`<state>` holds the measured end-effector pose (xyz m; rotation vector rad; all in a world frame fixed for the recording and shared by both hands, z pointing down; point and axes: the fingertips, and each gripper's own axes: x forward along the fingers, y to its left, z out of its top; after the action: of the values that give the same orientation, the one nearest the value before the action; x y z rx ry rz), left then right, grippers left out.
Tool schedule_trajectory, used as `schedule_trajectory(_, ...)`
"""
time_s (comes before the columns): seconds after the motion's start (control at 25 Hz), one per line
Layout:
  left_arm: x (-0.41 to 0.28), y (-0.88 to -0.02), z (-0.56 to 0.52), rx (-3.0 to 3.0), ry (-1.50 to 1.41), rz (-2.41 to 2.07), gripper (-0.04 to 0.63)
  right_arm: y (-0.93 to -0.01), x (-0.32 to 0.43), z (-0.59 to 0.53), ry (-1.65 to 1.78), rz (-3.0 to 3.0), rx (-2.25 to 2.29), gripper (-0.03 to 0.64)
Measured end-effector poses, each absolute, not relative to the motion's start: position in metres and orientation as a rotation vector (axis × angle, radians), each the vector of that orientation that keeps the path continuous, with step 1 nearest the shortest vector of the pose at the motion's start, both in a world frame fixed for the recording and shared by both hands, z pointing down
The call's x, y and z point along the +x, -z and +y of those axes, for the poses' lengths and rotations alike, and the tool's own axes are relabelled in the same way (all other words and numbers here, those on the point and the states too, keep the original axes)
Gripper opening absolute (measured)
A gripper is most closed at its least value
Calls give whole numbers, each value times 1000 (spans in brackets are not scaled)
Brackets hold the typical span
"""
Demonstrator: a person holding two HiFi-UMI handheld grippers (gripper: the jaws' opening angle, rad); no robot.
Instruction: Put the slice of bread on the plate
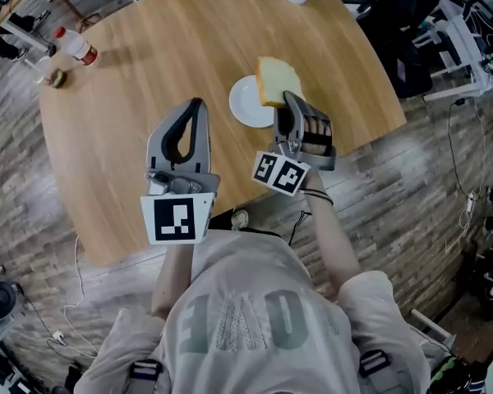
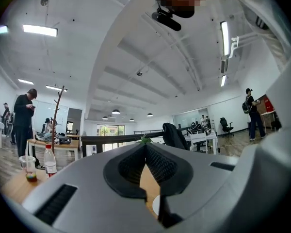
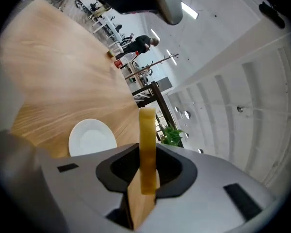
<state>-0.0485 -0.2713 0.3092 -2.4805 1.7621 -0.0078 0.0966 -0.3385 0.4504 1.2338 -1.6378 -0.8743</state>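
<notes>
Far from bread [image 1: 278, 80], red-labelled bottle [image 1: 76, 48]

Your table [image 1: 148, 72] is pale wood with fine straight grain and a smooth, matt finish. The plate [image 1: 246, 109] is smooth and white, ceramic by its look. The slice of bread [image 1: 278, 79] shows a soft, porous crumb and a yellower, smoother crust. Your 2 tools, the left gripper [image 1: 199, 103] and the right gripper [image 1: 287, 97], have matt grey plastic shells. Their black pads [image 2: 160, 164] are finely ribbed. The floor [image 1: 444, 203] is grey, rough-grained planking. Your shirt [image 1: 263, 302] is grey cloth.
</notes>
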Motion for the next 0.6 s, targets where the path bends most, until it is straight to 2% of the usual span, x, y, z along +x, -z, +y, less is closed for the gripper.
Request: schedule_trajectory(0.6, -62, -348, -275, -2484, 95, 1844, 9, -519, 83, -376, 874, -1491, 1077, 91)
